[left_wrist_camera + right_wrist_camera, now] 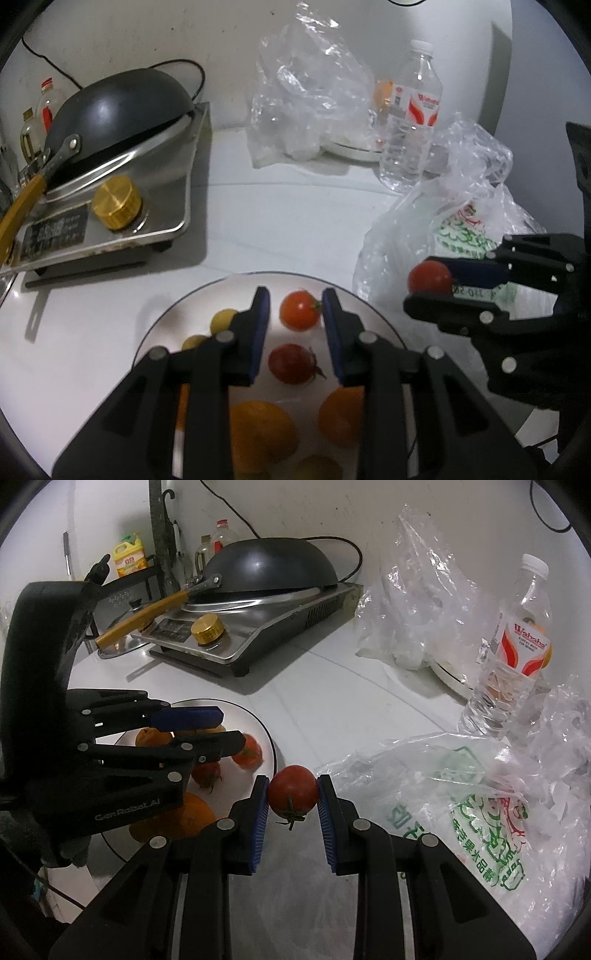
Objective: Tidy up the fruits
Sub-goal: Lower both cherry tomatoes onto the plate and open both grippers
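Clamping a red tomato [292, 792], right claw [291, 801]; left claw [295, 325] closed, empty, above plate [207, 291]

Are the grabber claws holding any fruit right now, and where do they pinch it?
The right gripper pinches a red tomato by its two round sides, stem toward the camera. The left gripper holds nothing; it hangs over the plate.

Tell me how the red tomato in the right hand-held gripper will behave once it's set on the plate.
The red tomato looks round and smooth, so it may roll on the plate. Its thin skin could bruise under the pads. It seems light, being small.
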A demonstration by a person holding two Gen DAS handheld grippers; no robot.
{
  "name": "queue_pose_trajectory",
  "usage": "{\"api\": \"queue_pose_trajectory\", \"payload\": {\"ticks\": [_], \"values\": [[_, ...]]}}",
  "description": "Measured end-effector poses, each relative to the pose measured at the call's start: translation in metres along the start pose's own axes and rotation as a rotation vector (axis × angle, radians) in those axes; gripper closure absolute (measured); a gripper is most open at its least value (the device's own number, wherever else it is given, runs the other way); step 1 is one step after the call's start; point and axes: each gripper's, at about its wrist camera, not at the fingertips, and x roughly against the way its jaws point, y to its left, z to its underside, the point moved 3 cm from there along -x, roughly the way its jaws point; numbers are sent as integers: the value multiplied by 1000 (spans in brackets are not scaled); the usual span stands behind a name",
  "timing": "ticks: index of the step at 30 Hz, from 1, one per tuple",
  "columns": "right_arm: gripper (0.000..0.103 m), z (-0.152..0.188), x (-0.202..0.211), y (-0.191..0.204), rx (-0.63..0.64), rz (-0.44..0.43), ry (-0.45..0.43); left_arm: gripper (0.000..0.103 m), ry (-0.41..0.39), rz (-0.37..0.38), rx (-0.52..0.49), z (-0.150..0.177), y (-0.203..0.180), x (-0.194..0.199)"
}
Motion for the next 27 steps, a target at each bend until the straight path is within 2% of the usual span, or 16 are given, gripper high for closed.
{"api": "queue_pose_trajectory", "payload": {"ticks": [10, 15, 27], "values": [[75, -5, -10, 15, 25, -4, 18, 71, -42, -2, 28, 5, 14, 23], [75, -6, -20, 25, 30, -12, 34, 71, -67, -44, 20, 13, 20, 34], [75, -8, -35, 37, 31, -4, 66, 69, -94, -8, 64, 26, 36, 48]]}}
